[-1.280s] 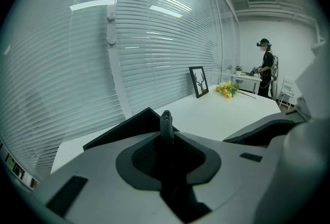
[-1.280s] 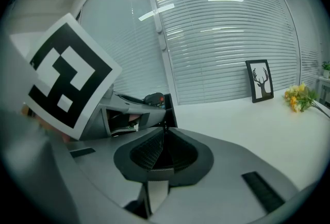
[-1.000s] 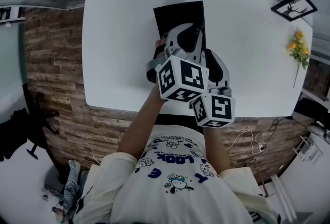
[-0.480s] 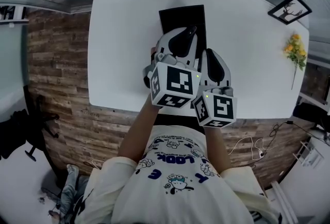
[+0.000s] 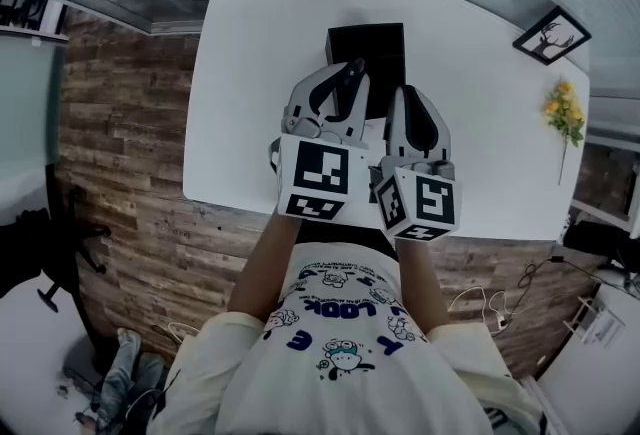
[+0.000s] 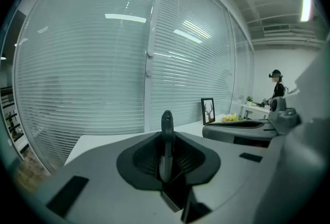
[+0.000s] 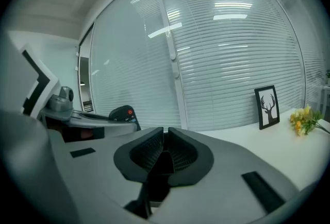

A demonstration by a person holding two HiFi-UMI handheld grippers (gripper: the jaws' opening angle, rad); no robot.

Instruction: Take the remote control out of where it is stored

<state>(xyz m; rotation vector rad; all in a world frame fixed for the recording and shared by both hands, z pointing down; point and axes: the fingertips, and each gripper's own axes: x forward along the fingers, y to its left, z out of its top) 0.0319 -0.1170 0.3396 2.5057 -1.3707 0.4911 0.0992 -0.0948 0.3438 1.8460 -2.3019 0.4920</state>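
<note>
The remote control (image 6: 166, 121) is pinched between the jaws of the left gripper (image 6: 166, 153), held off the table and seen edge-on in the left gripper view as a thin dark slab that stands up past the pads. In the right gripper view its free end, with a red button, sticks out from the left gripper's side. Behind everything runs a wide window covered by pale horizontal blinds (image 6: 103, 63). In front of the blinds is the white table (image 5: 250, 73), and under the table's near edge the surface is patterned like brown wood planks (image 5: 130, 183). On the table, in its middle towards the far side, lies a black rectangular box (image 5: 385, 45); in the head view the left gripper's tips and the remote overlap its near edge, and I cannot tell from that view whether they touch it. The right gripper (image 7: 164, 141) is just beside the left one, on its right, with its ribbed pads pressed together and nothing between them. Both grippers carry marker cubes that face the head camera. At the table's far right corner stands a black picture frame (image 5: 550, 35) with a deer silhouette, and near it, along the right edge, lies a sprig of yellow flowers (image 5: 563, 111).
</note>
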